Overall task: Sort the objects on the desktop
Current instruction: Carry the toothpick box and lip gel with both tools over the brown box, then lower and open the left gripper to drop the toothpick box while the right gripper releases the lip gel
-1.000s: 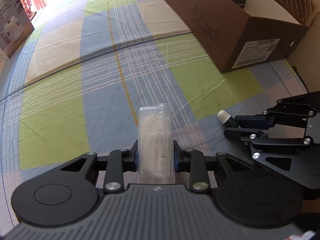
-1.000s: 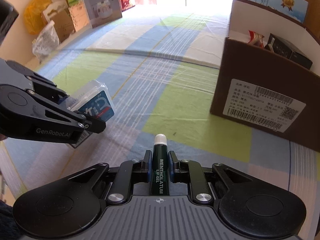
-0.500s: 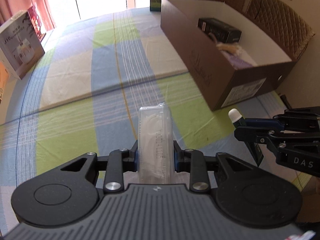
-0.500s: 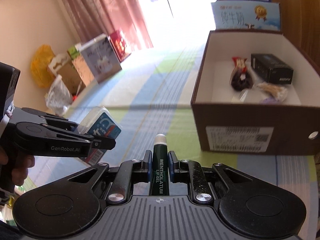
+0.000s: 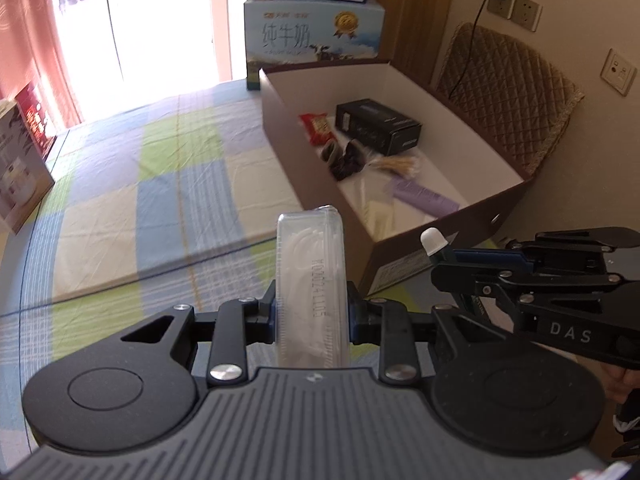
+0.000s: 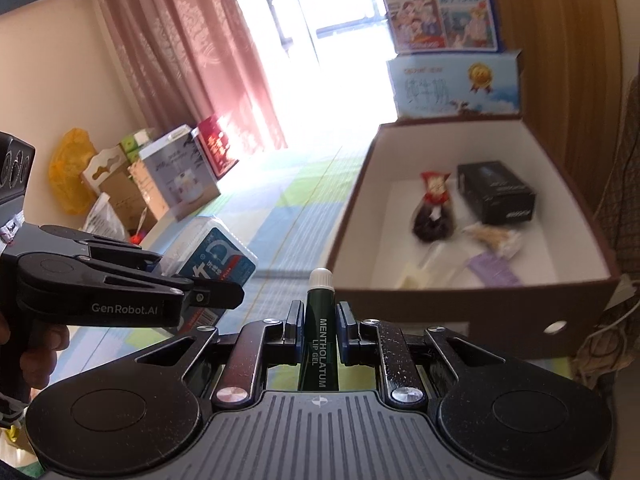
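Observation:
My left gripper (image 5: 311, 312) is shut on a clear plastic floss-pick box (image 5: 310, 272), held upright above the plaid cloth. The right wrist view shows that gripper (image 6: 216, 292) and the blue label of the floss-pick box (image 6: 218, 260) from the side. My right gripper (image 6: 319, 320) is shut on a dark green lip gel tube (image 6: 319, 340) with a white cap. It hangs just before the front wall of an open brown cardboard box (image 6: 440, 312). From the left wrist the right gripper (image 5: 444, 264) shows at the right, by the box's (image 5: 460, 224) near corner.
In the box lie a black carton (image 5: 378, 124), a red snack packet (image 5: 318, 128), a purple packet (image 5: 424, 198) and other small items. A milk carton (image 5: 316, 40) stands behind it, a quilted chair (image 5: 508, 92) to its right. Boxes (image 6: 176, 172) and a yellow bag (image 6: 70, 172) line the left wall.
Both grippers have risen with their loads and moved toward the cardboard box. The inside of the box has come into view. Neither grip has changed.

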The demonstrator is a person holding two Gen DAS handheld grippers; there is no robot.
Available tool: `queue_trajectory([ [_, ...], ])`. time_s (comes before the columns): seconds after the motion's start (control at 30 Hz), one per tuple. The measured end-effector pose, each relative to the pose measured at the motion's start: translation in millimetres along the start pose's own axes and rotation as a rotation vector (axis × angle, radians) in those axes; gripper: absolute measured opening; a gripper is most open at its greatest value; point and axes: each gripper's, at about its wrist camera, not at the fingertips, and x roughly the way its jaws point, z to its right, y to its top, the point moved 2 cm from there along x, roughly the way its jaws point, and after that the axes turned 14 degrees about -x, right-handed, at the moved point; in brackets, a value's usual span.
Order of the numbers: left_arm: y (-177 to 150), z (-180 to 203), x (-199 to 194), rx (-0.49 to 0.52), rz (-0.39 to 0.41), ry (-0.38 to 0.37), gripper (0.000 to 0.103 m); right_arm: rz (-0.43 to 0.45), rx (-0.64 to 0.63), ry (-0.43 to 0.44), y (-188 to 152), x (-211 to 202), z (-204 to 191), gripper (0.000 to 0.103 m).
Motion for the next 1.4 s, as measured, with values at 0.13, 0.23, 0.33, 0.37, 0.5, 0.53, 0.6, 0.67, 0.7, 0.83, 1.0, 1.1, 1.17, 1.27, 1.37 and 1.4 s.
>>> queue_trajectory([
  [0.13, 12, 18, 5, 0.018, 0.013, -0.026, 0.025, 0.026, -0.006, -0.038, 11, -8, 20, 0.013],
  [0.23, 23, 31, 9, 0.027, 0.027, -0.044, 0.025, 0.045, -0.017, -0.062, 20, -12, 35, 0.013],
  [0.33, 36, 44, 16, 0.027, 0.035, -0.062, 0.025, 0.058, -0.025, -0.084, 29, -13, 50, 0.013],
  [0.37, 41, 49, 19, 0.026, 0.037, -0.067, 0.025, 0.06, -0.028, -0.091, 32, -12, 55, 0.013],
  [0.5, 63, 67, 33, 0.028, 0.047, -0.075, 0.025, 0.062, -0.035, -0.112, 44, -5, 79, 0.013],
  [0.53, 68, 71, 37, 0.027, 0.043, -0.07, 0.025, 0.059, -0.038, -0.118, 47, -2, 87, 0.013],
  [0.6, 79, 77, 46, 0.026, 0.048, -0.068, 0.025, 0.049, -0.041, -0.131, 51, 4, 101, 0.013],
  [0.67, 89, 82, 57, 0.027, 0.046, -0.053, 0.025, 0.036, -0.046, -0.146, 55, 11, 113, 0.013],
  [0.7, 93, 84, 63, 0.028, 0.046, -0.044, 0.025, 0.028, -0.048, -0.151, 56, 14, 118, 0.013],
  [0.83, 106, 89, 86, 0.016, 0.022, -0.022, 0.025, -0.013, -0.07, -0.169, 57, 30, 135, 0.013],
  [1.0, 112, 92, 110, 0.015, -0.008, 0.008, 0.025, -0.06, -0.072, -0.171, 53, 48, 148, 0.013],
  [1.1, 115, 94, 123, 0.02, -0.023, 0.021, 0.025, -0.084, -0.066, -0.17, 50, 58, 155, 0.013],
  [1.17, 116, 94, 131, 0.021, -0.034, 0.029, 0.025, -0.098, -0.061, -0.167, 49, 64, 159, 0.013],
  [1.27, 117, 93, 143, 0.022, -0.052, 0.042, 0.025, -0.116, -0.053, -0.156, 47, 72, 165, 0.013],
  [1.37, 118, 92, 155, 0.029, -0.067, 0.058, 0.025, -0.127, -0.043, -0.138, 47, 81, 168, 0.013],
  [1.4, 119, 91, 159, 0.03, -0.073, 0.065, 0.025, -0.13, -0.04, -0.131, 48, 84, 169, 0.013],
])
